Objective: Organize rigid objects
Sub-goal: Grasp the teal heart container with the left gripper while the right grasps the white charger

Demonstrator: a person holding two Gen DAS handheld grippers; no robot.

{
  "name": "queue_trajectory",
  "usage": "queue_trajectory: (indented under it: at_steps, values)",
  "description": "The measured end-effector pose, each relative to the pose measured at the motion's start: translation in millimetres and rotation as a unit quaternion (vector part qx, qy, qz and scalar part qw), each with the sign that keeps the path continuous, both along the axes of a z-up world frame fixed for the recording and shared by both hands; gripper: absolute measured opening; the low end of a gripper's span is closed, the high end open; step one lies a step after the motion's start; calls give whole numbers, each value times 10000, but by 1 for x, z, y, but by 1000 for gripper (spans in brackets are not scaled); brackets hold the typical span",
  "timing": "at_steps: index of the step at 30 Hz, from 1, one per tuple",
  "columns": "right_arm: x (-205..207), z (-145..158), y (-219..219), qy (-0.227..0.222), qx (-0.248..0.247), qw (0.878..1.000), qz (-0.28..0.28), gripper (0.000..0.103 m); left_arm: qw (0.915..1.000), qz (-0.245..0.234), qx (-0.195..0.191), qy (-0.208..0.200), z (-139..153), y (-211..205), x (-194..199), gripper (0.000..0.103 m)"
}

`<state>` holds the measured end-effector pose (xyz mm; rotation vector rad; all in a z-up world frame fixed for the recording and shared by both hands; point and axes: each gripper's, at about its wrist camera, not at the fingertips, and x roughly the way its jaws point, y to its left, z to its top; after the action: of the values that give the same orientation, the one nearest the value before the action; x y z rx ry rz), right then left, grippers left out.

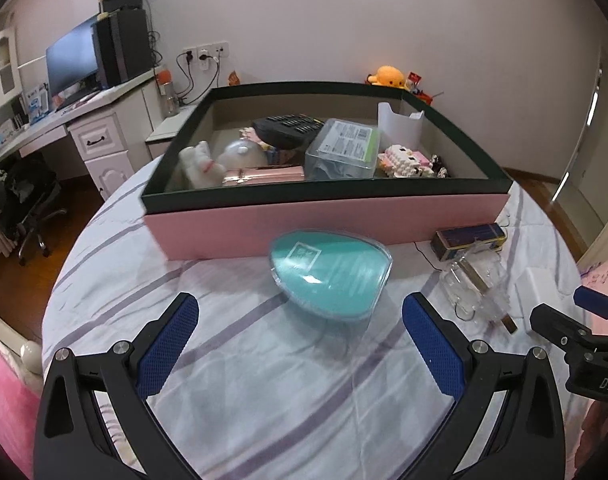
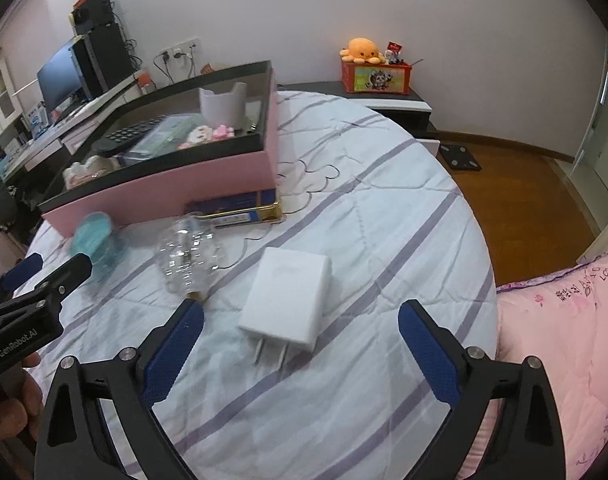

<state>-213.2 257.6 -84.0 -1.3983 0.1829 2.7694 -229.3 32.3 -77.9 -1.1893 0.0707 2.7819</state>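
Observation:
A teal egg-shaped case (image 1: 330, 276) lies on the striped sheet just in front of my open, empty left gripper (image 1: 300, 320). Behind it stands a pink box with a dark rim (image 1: 328, 222) holding several items. A clear crystal object (image 1: 478, 286) and a blue-gold tin (image 1: 470, 240) lie to the right. In the right wrist view a white plug charger (image 2: 288, 300) lies between the fingers of my open, empty right gripper (image 2: 300, 328). The crystal object (image 2: 186, 256), the tin (image 2: 236, 208), the teal case (image 2: 94, 236) and the box (image 2: 164, 188) lie beyond it.
A thin cable (image 2: 308, 184) trails over the sheet beside the box. A pink quilt (image 2: 564, 340) lies at the right. A desk with a monitor (image 1: 70, 60) stands at the far left. A nightstand with an orange plush (image 2: 362, 50) stands behind the bed.

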Motion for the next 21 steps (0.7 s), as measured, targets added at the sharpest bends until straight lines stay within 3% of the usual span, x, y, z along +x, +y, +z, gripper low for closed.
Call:
queue_trajectory:
  at_steps: [4,9,10,13,16,21]
  values:
    - [-6,-8,4,-58,-35,10000,-56,92,9999,46,-90,-64,-5,6,-12,103]
    - [-14,-14,1,-85,115,9999,-26,78,9996,118,-67,-265,-15,6,-26,103]
    - [-14,-14,0,-81,144,9999,-15,73,9993,90,-24,-355,-18,6,-28,100]
    - [-13,-14,-5,-29,249,9997,56,60,9988,-38,152,-462,-21,6,-32,74]
    - [-12,-12,-8,13,277,9995,131,41,9983,-60,332,-474,-21,4,-35,72]
    - [-9,-11,-6,44,188,9997,155,41,9973,-102,561,-452,-18,-1,-31,72]
